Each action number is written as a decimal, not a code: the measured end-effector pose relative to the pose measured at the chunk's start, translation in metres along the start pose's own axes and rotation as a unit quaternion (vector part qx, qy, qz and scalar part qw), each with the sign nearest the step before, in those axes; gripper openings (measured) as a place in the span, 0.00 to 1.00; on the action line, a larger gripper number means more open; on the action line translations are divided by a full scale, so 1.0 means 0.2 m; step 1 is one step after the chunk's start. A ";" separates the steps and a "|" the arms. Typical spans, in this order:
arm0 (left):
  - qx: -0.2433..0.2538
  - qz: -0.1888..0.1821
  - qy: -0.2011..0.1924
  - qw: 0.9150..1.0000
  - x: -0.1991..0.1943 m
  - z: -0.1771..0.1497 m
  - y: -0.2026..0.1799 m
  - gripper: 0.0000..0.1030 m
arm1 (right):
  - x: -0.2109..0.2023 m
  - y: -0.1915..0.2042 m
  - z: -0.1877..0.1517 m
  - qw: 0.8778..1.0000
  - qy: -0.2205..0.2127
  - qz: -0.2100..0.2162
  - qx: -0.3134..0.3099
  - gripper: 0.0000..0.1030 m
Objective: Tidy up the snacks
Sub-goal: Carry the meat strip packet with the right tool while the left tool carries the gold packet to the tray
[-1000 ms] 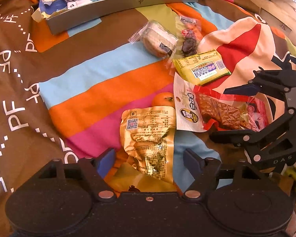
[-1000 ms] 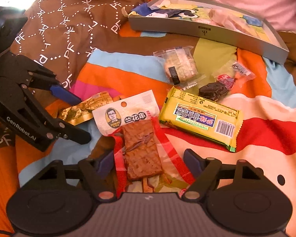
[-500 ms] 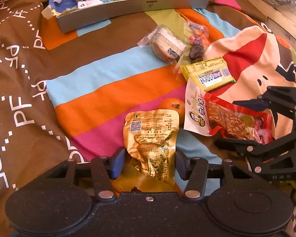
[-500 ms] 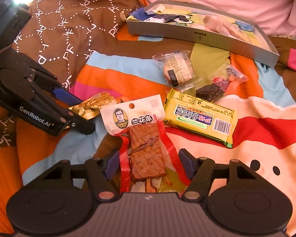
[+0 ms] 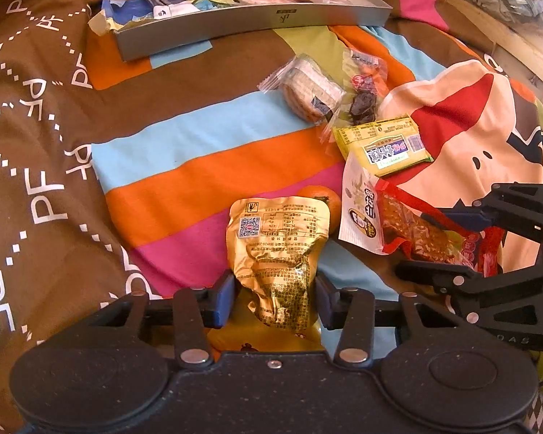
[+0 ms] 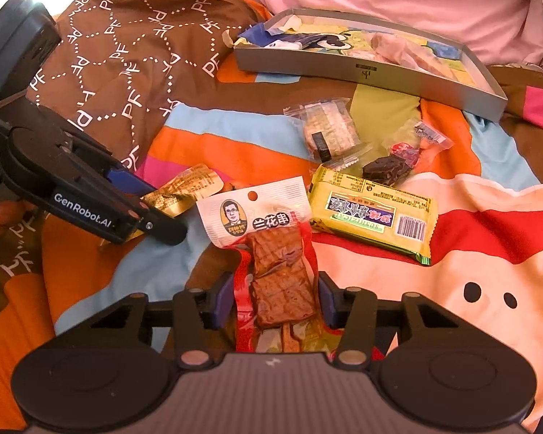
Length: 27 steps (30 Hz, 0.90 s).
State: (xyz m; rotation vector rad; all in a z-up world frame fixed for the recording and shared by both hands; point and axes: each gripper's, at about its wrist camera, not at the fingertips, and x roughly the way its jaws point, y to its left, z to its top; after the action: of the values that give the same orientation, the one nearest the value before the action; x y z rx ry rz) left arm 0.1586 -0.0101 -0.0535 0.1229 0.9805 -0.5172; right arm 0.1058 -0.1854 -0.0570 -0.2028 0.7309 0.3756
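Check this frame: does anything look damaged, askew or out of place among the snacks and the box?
One oddity: the grey box's cartoon paper lining is torn and curls over its left corner. A small orange fruit sits half hidden behind the gold pouch. Otherwise the packets lie loose but sealed.

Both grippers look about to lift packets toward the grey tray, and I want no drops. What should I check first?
1. Left gripper around crinkled gold foil packet: ok.
2. Right gripper around red clear-window tofu packet: ok.
3. Pads fully clamped on either packet: cannot tell.
4. Small orange fruit touching the gold packet's far edge, may roll: not ok.
5. Free room in shallow grey tray: cannot tell.
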 end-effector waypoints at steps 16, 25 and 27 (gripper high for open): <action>-0.005 0.004 -0.035 0.999 -0.08 0.01 -0.04 0.45 | -0.09 0.13 -0.02 0.988 -0.053 -0.075 -0.120 0.47; -0.018 0.008 -0.051 0.998 -0.14 0.04 -0.03 0.45 | -0.13 0.09 0.03 0.981 -0.089 -0.109 -0.135 0.47; -0.020 0.010 -0.059 0.998 -0.15 0.05 -0.02 0.45 | -0.14 0.08 0.05 0.979 -0.096 -0.115 -0.136 0.47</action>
State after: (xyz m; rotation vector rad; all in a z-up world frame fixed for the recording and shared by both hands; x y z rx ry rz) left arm 0.1494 -0.0062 -0.0227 0.0653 0.8738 -0.4816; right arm 0.0863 -0.1757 -0.0317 -0.4978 0.4569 0.2685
